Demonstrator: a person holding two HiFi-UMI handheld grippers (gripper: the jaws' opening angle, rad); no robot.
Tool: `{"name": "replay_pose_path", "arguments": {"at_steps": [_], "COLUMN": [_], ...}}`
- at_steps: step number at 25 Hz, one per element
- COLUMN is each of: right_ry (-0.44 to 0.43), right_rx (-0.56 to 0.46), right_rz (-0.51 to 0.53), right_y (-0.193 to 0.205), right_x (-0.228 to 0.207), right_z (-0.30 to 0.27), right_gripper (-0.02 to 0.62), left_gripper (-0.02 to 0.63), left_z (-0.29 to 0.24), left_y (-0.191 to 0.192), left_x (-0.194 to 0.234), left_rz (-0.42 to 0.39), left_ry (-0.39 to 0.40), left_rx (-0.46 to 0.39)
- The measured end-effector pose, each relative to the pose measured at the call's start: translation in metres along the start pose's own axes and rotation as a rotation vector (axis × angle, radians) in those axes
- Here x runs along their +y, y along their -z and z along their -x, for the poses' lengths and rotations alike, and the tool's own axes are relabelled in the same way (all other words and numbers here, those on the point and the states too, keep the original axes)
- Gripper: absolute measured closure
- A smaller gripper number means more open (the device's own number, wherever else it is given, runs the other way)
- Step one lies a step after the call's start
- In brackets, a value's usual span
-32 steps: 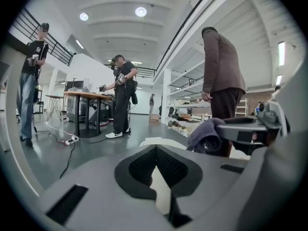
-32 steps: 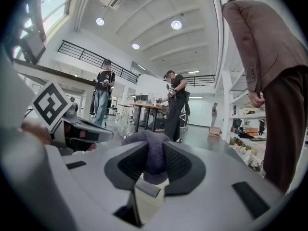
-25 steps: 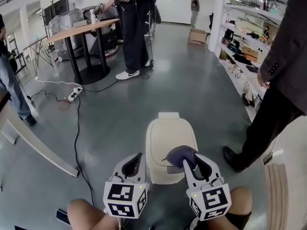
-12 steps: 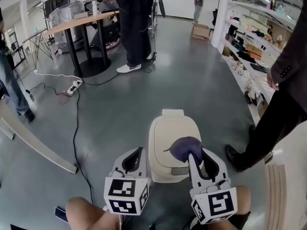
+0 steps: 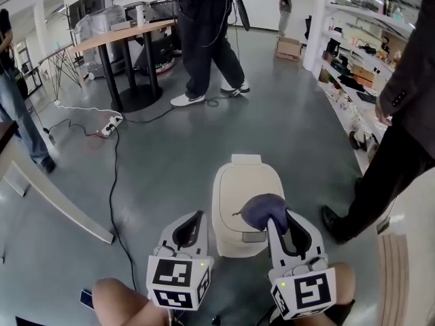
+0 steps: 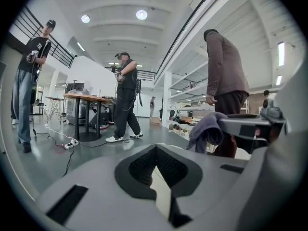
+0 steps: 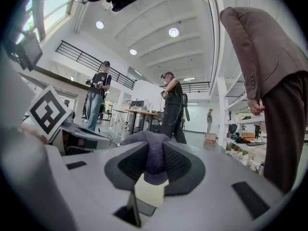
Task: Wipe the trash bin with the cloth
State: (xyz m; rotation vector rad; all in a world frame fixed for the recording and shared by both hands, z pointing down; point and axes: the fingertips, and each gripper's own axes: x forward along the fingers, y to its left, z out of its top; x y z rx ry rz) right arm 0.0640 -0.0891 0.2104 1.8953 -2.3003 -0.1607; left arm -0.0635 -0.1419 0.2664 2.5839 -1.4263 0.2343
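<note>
A cream trash bin (image 5: 238,182) with a closed lid stands on the grey floor just ahead of my knees. My right gripper (image 5: 275,217) is shut on a bunched purple-grey cloth (image 5: 262,209), which rests over the right part of the lid. The right gripper view shows the cloth (image 7: 151,150) pinched between the jaws of that gripper (image 7: 155,153), with the cream lid (image 7: 149,191) beneath. My left gripper (image 5: 196,219) hovers at the bin's left side, jaws together and holding nothing. In the left gripper view the left gripper (image 6: 156,150) sits over the bin (image 6: 161,196), and the cloth (image 6: 207,131) hangs at right.
A person in dark trousers (image 5: 384,175) stands close on the right, one shoe (image 5: 331,223) beside the bin. A black cable (image 5: 111,182) and a power strip (image 5: 109,124) lie at left, by a long plank (image 5: 54,202). A round table (image 5: 122,36) and shelves (image 5: 353,66) stand farther off.
The cloth in the right gripper has shifted slightly forward on the lid. The person in black at the back has stepped to the right.
</note>
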Motion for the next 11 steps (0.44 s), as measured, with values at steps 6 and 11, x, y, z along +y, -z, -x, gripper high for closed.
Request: {"name": "replay_pose_path", "arguments": {"at_steps": [6, 11], "right_ry": [0.0, -0.003], "right_rx": [-0.002, -0.002], "right_rz": [0.012, 0.02], "right_y": [0.0, -0.001], "right_x": [0.002, 0.006], "right_z": [0.01, 0.017], "right_gripper": [0.503, 0.503], "left_gripper": [0.606, 0.606], "left_z": [0.012, 0.019], "left_y": [0.002, 0.004], "left_x": [-0.007, -0.005], "left_rz": [-0.011, -0.018], "left_ry": [-0.002, -0.009], "left_rx": [-0.005, 0.003]}}
